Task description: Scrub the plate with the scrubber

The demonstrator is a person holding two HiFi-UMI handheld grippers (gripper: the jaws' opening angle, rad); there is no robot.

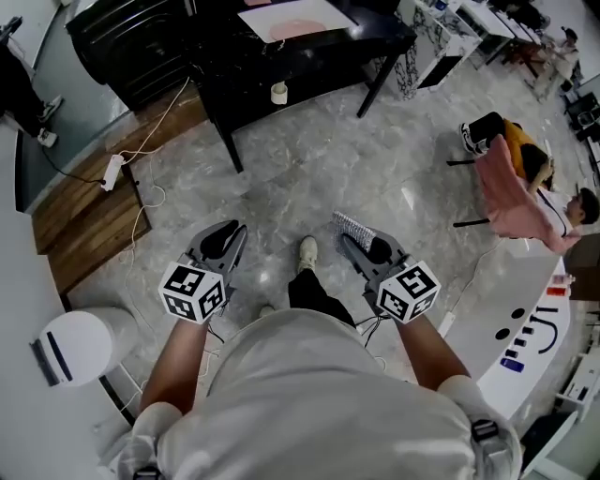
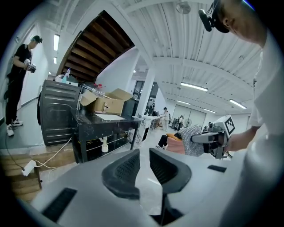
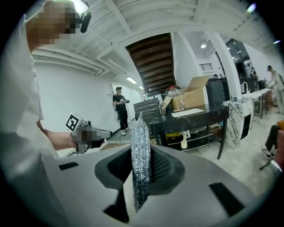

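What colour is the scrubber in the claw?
A sparkly silver mesh scrubber, clearest in the right gripper view.

head view: high above both, steeply down on left tongs (image 1: 228, 236) and right tongs (image 1: 360, 246) | left gripper view: close behind left tongs, looking level along them | right gripper view: likewise behind right tongs | shared by all: black table (image 1: 281, 66) beyond the tongs

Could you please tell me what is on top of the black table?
On the black table lie a white sheet with a pinkish patch and, in the left gripper view, an open cardboard box. The box's walls hide its contents.
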